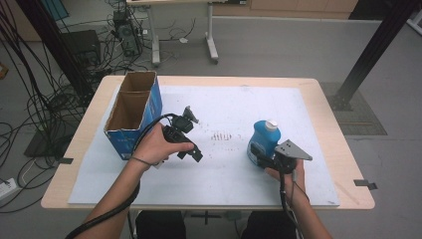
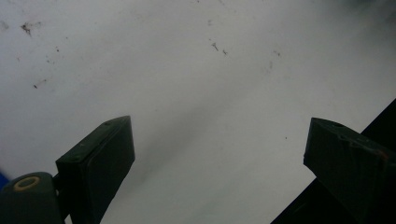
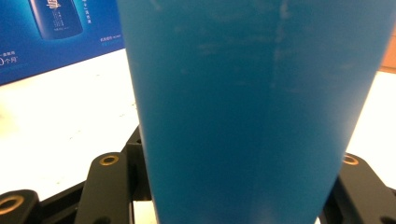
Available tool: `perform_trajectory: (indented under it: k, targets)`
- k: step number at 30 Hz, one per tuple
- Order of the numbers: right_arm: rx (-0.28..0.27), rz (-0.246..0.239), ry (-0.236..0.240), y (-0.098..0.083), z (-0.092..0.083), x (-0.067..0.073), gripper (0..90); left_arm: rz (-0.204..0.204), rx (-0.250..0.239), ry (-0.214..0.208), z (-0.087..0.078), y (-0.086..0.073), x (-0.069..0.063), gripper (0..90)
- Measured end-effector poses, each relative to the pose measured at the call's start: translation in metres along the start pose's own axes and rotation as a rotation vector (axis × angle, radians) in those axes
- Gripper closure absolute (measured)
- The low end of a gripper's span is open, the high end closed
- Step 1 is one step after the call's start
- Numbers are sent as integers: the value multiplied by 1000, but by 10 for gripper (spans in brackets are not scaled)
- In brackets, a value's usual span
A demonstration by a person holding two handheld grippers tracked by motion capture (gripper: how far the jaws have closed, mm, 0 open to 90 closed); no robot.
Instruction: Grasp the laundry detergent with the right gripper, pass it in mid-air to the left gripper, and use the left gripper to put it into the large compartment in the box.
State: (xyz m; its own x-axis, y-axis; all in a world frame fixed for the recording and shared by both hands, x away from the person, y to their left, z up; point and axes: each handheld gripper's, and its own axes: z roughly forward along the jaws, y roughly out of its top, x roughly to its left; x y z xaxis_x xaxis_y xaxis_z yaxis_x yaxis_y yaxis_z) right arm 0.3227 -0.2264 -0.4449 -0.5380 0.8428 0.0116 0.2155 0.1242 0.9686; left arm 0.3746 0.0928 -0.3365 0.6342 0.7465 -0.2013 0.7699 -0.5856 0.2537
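Forearms reach in from below. Left gripper hovers over the white mat beside the open blue carton, jaws spread wide, nothing between them. Right gripper clamps the upright blue bottle standing on the mat's right half.

bottle: blue, cap white | box left of bottle: blue outside, brown inside, printed bottle picture | mat: white, dark specks | table: light wood | grippers: black
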Motion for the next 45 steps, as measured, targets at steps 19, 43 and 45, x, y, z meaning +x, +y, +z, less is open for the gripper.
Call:
perform_trajectory:
  k: [19, 43, 45]
  targets:
    - [-9, 0, 1, -1, 0, 0, 418, 6, 6, 2, 1, 3, 0, 91]
    - [-3, 5, -1, -1, 0, 0, 417, 9, 0, -10, 1, 5, -1, 91]
    - [-6, 4, -3, -1, 0, 0, 417, 10, 1, -9, 1, 6, -1, 91]
